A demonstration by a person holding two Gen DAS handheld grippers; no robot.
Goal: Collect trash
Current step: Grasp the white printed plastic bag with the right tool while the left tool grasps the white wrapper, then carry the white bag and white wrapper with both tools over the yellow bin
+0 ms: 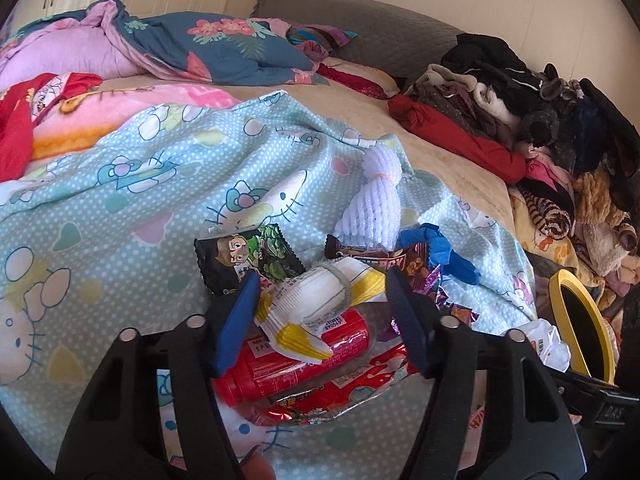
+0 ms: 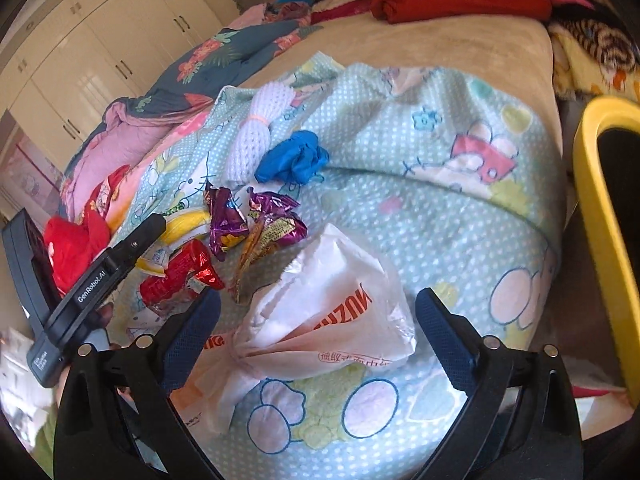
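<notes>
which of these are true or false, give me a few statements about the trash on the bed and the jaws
1. The left gripper has a white and yellow wrapper between its jaws. True.
2. The wrapper lies on a red bottle. True.
3. The right gripper is clamped shut on a purple wrapper. False: its jaws stand wide on either side of a white plastic bag, pads not touching it.
4. The blue glove is inside the yellow-rimmed bin. False: it lies on the dotted sheet, beside the white mesh bundle.
5. Folded clothes are piled along the bed's far side. True.
</notes>
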